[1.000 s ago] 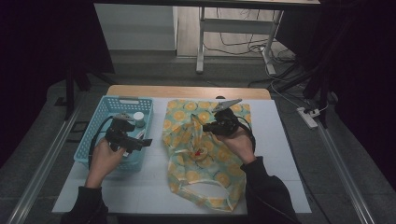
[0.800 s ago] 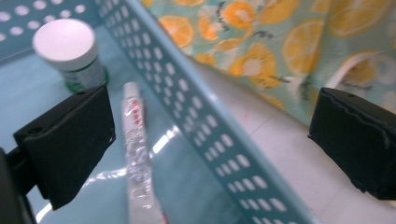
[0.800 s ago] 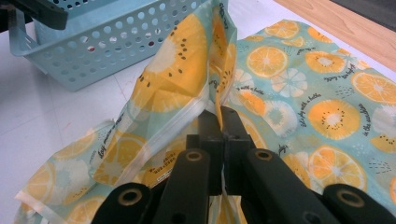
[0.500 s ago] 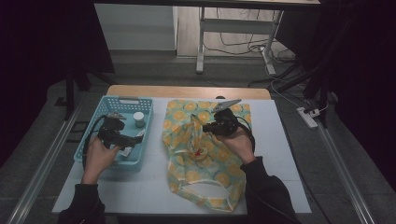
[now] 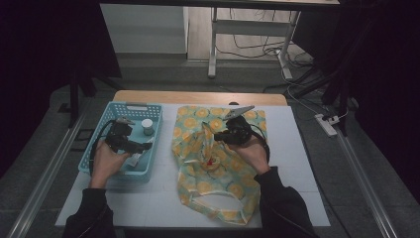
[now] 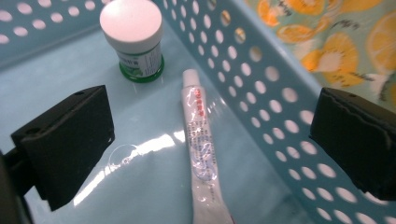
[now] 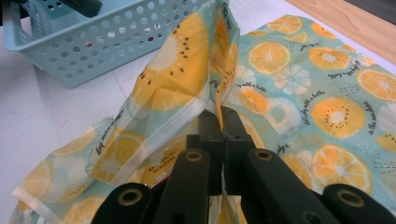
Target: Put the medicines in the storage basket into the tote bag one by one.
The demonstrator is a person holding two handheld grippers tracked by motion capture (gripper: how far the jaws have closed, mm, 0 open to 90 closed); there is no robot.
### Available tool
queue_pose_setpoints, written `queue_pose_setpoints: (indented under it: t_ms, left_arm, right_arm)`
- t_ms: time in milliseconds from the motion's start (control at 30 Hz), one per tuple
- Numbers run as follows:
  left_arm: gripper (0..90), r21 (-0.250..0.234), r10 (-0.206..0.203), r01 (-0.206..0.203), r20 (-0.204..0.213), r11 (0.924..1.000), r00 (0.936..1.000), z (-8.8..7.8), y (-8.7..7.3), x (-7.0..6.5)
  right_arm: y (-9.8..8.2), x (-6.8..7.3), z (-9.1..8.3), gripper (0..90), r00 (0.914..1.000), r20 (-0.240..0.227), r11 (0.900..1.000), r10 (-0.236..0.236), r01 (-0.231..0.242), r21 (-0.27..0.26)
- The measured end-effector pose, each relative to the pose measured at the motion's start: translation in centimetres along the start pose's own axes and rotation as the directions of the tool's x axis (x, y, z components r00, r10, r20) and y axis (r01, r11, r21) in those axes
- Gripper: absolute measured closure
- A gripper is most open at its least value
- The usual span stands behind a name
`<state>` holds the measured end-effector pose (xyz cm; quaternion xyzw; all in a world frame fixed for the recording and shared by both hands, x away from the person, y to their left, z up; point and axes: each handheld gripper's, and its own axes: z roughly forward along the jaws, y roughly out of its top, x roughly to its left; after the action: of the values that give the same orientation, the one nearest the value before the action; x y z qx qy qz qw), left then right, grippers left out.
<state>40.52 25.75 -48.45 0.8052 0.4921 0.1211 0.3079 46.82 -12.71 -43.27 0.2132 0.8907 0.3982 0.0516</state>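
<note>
Now the left gripper, jaws spread wide, hangs over the tube lying in the basket against its wall. That wall could block one jaw. The right gripper pinches the bag's rim.

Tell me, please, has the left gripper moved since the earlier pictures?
Yes. The left gripper has shifted along the blue basket, away from the small jar and toward the person's side, with the tube lying between its open jaws.

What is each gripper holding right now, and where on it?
Right gripper: shut on the orange-print plastic bag, pinching its raised rim. Left gripper: open, holding nothing.
</note>
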Motion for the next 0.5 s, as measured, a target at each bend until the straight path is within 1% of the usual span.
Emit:
queue_pose_setpoints:
  t_ms: [33,100,167,233,300,367,433,500]
  left_arm:
    - [0.0,0.018,0.003,-0.003,-0.003,0.9998,1.0000,0.3,0.0,0.0]
    - [0.2,0.036,-0.004,0.004,-0.009,0.9994,1.0000,0.5,0.0,0.1]
    - [0.0,0.051,-0.017,0.017,0.004,0.9985,0.9998,0.7,0.0,0.3]
    - [0.0,0.090,-0.013,0.014,-0.006,0.9958,0.9999,1.2,-0.1,0.3]
    - [0.0,0.130,-0.008,0.011,-0.019,0.9915,0.9998,1.7,-0.1,0.2]
    - [0.0,0.165,-0.012,0.015,-0.020,0.9862,0.9997,2.1,0.0,0.3]
    - [0.1,0.191,-0.023,0.027,-0.022,0.9813,0.9995,2.4,-0.1,0.4]
    - [2.1,0.214,-0.023,0.030,-0.035,0.9764,0.9991,2.7,-0.1,0.5]
  right_arm:
    - [0.0,0.0,0.0,90.0,1.0000,0.001,1.000,0.000,0.000,0.001]
    - [0.0,0.0,0.0,90.0,1.0000,0.000,1.000,0.000,0.000,0.000]
    - [0.0,0.0,0.0,90.0,1.0000,-0.003,1.000,0.001,-0.001,0.000]
    - [0.0,0.0,0.0,90.0,1.0000,-0.002,1.000,0.000,0.000,0.002]
    - [0.0,0.1,0.1,90.0,1.0000,-0.003,1.000,-0.003,0.003,0.002]
    - [0.0,0.1,0.1,90.0,1.0000,-0.003,1.000,-0.005,0.005,0.002]
    - [0.0,0.1,0.1,90.0,1.0000,-0.005,1.000,-0.006,0.006,0.002]
    - [0.0,0.1,0.1,90.0,1.0000,-0.006,1.000,-0.006,0.006,0.003]
